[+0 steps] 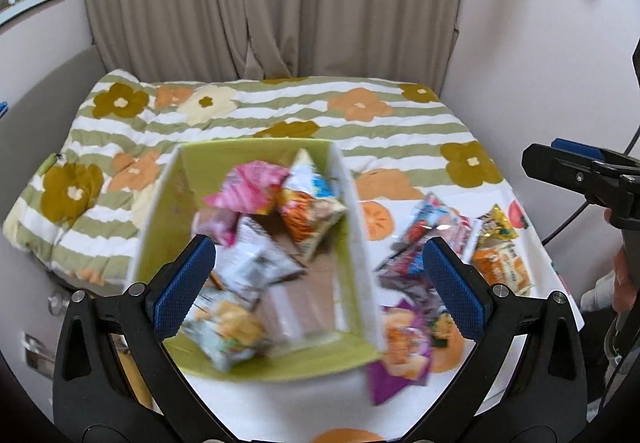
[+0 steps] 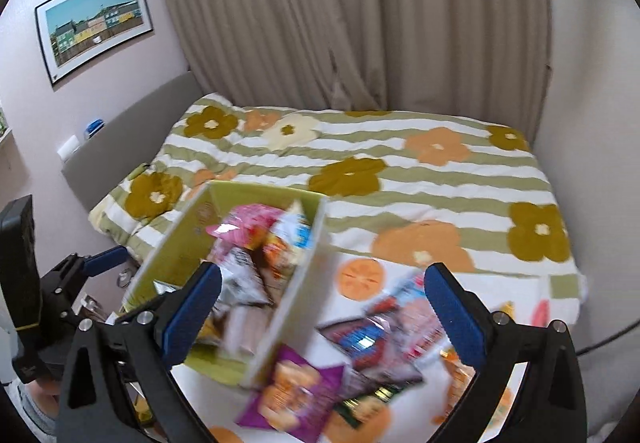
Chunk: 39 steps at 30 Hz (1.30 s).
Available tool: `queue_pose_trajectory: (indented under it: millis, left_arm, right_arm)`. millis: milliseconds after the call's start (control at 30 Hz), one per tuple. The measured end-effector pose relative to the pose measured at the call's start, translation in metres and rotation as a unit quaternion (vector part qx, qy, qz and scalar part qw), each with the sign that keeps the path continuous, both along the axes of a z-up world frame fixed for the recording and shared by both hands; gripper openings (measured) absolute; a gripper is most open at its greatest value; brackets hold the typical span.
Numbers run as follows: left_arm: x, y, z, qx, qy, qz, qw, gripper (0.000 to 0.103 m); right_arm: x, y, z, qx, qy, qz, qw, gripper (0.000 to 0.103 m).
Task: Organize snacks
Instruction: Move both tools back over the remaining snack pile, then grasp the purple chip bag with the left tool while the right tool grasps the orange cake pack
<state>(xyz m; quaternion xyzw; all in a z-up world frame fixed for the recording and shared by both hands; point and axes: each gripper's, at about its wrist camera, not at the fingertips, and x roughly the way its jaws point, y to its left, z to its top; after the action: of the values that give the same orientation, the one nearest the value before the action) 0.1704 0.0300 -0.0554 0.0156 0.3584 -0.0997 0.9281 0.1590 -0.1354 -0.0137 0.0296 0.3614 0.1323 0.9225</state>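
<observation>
Motion blur keeps me from reading any packet print. My left hand-held gripper [image 1: 316, 283] hangs released above the green box [image 1: 256, 363] of snacks; my right hand-held gripper [image 2: 322, 307] hangs released, loose packets [image 2: 376, 335] below it beside the box's right wall on the bench [image 2: 500, 283].

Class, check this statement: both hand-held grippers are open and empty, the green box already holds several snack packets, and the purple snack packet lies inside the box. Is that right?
Not quite. The purple snack packet lies outside the green box, on the tablecloth beside the box's near corner, as the right wrist view shows. The rest holds: the left hand-held gripper and right hand-held gripper are open and empty, and the box holds several packets.
</observation>
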Motion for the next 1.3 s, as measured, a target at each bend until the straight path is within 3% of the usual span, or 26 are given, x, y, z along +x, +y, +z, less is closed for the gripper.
queue_pose_trajectory:
  millis: [267,433,600,733,967,1100,1300]
  left_arm:
    - [-0.047,-0.057,-0.021,0.008,0.003,0.021,0.9998,0.103]
    - [-0.072,-0.072,-0.037,0.006,-0.005,0.053,0.9986,0.103]
    - [-0.087,-0.077,-0.067,0.010,0.008,0.090,0.9959,0.103]
    - [-0.085,-0.076,-0.108,-0.011,0.048,0.112,0.9925,0.103]
    - [-0.070,-0.072,-0.166,-0.063,0.089,0.101,0.9889,0.103]
    - [-0.058,-0.075,-0.186,-0.085,0.095,0.101,0.9867,0.103]
    - [-0.046,-0.071,-0.202,-0.121,0.099,0.115,0.9810,0.103]
  right_arm:
    - [-0.039,-0.075,-0.018,0.006,0.002,-0.026,1.000,0.101]
    - [-0.057,-0.108,-0.031,-0.008,-0.004,-0.047,0.999,0.101]
    - [-0.066,-0.133,-0.063,-0.029,-0.002,-0.063,0.998,0.101]
    - [-0.071,-0.146,-0.091,-0.001,0.002,-0.074,0.997,0.101]
    - [-0.058,-0.149,-0.155,-0.015,0.058,-0.086,0.994,0.101]
    - [-0.053,-0.149,-0.186,-0.012,0.083,-0.087,0.993,0.101]
    - [-0.045,-0.148,-0.206,-0.023,0.097,-0.095,0.990,0.101]
